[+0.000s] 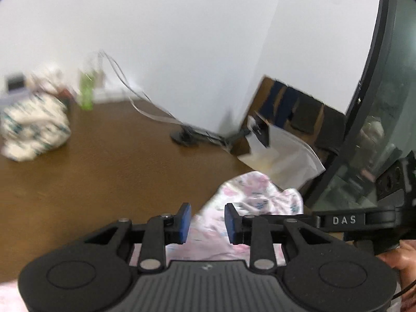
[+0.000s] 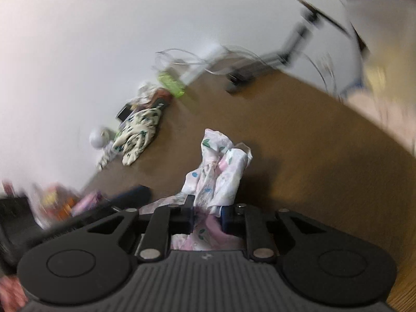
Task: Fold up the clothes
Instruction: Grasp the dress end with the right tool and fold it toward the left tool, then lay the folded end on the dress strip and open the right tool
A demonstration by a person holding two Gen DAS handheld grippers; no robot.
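A pink floral garment (image 1: 249, 197) lies bunched on the brown table in the left wrist view. My left gripper (image 1: 207, 222) is open just above it, its blue pads apart with cloth showing between them. In the right wrist view my right gripper (image 2: 207, 214) is shut on the same pink floral garment (image 2: 221, 166), which sticks up crumpled past the fingers. The right gripper's black body also shows at the right edge of the left wrist view (image 1: 364, 221).
A white garment with dark green print (image 1: 31, 127) lies bunched at the far left, also in the right wrist view (image 2: 137, 132). A green bottle (image 1: 87, 93), cables, a black stand base (image 1: 184, 136), white paper (image 1: 283, 153) and a dark monitor (image 1: 377, 119) stand around the table (image 1: 104, 182).
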